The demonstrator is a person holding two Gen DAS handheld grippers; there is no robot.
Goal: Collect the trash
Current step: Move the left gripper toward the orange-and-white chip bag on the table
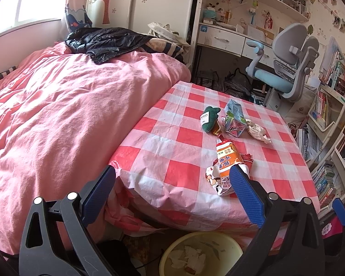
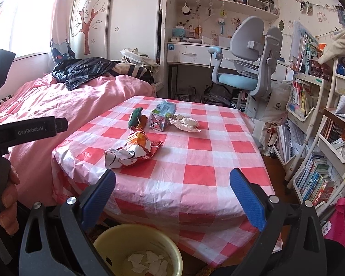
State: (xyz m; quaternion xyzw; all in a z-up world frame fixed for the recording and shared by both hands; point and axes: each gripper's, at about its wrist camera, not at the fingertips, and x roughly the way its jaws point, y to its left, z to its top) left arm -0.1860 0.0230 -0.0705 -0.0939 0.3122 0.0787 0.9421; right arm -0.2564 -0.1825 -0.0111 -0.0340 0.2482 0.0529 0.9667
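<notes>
On a red-and-white checked table (image 1: 184, 161) (image 2: 207, 161) lie an orange snack wrapper (image 1: 228, 161) (image 2: 135, 148), a crushed blue-grey carton (image 1: 235, 119) (image 2: 161, 116), crumpled white paper (image 1: 257, 130) (image 2: 186, 123) and a green carrot-shaped plush (image 1: 208, 118) (image 2: 135, 118). A yellow bin (image 1: 200, 253) (image 2: 138, 250) with white scraps stands on the floor below the table's near edge. My left gripper (image 1: 172, 177) is open, its right fingertip in front of the wrapper. My right gripper (image 2: 172, 181) is open over the table's near part, holding nothing.
A bed with a pink duvet (image 1: 69, 115) (image 2: 57, 105) runs along the table's left side. A grey-blue desk chair (image 1: 287, 69) (image 2: 248, 64) stands behind the table. Bookshelves (image 1: 329, 126) (image 2: 317, 138) crowd the right. A hand (image 2: 8, 197) holds the left gripper's handle.
</notes>
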